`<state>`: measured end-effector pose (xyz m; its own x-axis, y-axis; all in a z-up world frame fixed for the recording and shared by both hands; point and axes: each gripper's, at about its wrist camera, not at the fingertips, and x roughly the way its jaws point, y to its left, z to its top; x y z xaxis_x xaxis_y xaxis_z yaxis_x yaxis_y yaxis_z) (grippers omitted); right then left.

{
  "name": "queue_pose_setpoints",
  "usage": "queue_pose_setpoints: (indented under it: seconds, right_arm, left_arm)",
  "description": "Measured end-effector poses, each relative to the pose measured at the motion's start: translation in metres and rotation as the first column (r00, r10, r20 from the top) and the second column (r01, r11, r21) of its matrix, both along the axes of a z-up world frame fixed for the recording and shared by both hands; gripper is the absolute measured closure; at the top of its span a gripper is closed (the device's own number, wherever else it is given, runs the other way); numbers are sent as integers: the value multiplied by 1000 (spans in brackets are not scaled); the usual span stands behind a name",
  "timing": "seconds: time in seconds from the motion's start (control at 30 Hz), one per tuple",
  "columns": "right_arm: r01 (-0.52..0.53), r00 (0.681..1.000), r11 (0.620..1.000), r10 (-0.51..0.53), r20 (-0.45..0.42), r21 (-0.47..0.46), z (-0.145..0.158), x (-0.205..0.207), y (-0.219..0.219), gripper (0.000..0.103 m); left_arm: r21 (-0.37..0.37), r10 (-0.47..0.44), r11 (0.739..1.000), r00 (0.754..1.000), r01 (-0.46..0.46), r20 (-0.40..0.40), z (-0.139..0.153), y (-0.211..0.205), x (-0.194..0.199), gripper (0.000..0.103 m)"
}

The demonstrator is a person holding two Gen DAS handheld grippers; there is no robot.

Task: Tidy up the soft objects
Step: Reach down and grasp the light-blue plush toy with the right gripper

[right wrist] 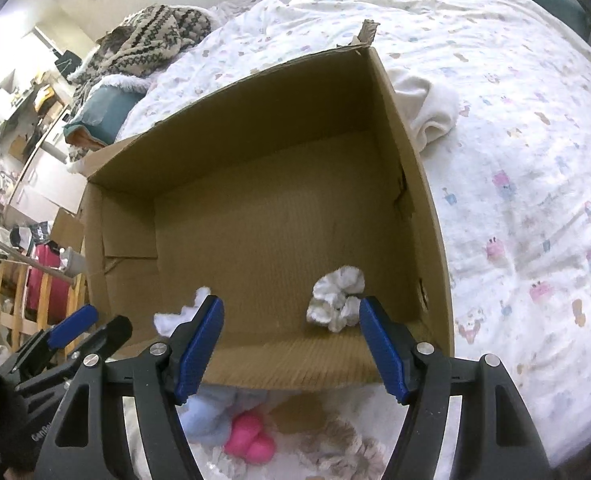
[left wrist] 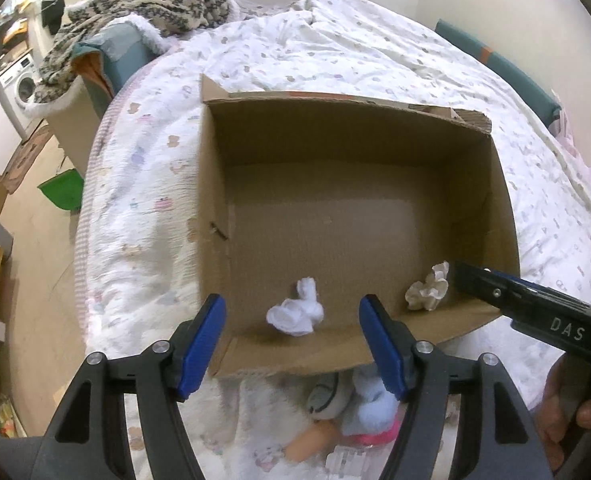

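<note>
An open cardboard box (left wrist: pixel 507 208) (right wrist: pixel 431 216) lies on the bed. Inside near its front wall lie a white balled sock (left wrist: pixel 295 314) (right wrist: pixel 167 320) and a cream scrunched sock (left wrist: pixel 427 288) (right wrist: pixel 337 300). My left gripper (left wrist: pixel 291 344) is open and empty above the box's front edge, over the white sock. My right gripper (right wrist: pixel 291 344) is open and empty at the front edge, by the cream sock; it shows at the right in the left wrist view (left wrist: pixel 495 292). Soft toys lie before the box: a light blue one (left wrist: pixel 371 404) (right wrist: pixel 207 412) and a pink one (right wrist: pixel 251 440).
The bed has a white patterned quilt (left wrist: pixel 155 184) (right wrist: pixel 535 200). A cream cloth (right wrist: pixel 427 108) lies right of the box. A knitted patterned blanket (left wrist: pixel 143 4) (right wrist: pixel 147 36) drapes over a teal cushion at the head. The floor with a green bin (left wrist: pixel 61 190) lies left.
</note>
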<state>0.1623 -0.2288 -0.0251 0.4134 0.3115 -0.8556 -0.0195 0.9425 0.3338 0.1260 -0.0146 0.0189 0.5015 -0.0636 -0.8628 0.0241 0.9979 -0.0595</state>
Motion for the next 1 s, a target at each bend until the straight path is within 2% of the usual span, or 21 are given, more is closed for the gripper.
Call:
queue_pose_setpoints:
  seconds: [0.23,0.37,0.7,1.0]
  right_arm:
    - [-19,1000,1000,19,18,-22,8,-24,3,29]
    - [-8,1000,1000,8,13,5,9,-36,0,29]
    - [-3,1000,999,4,-30,39,-1,-67,6,29]
    - [-30,995,996,37,-90,86,-15,-74,27,29]
  left_arm:
    - [-11,50,999,998,-50,-30,-2,20,-19,37]
    - [-4,56,998,998,-56,-35,-4,22,-29,37]
    - [10,71,997,996,-70,-48,-3,32,-56,37]
    - [42,149,988,987,-147,-60,-6,54,-64,37]
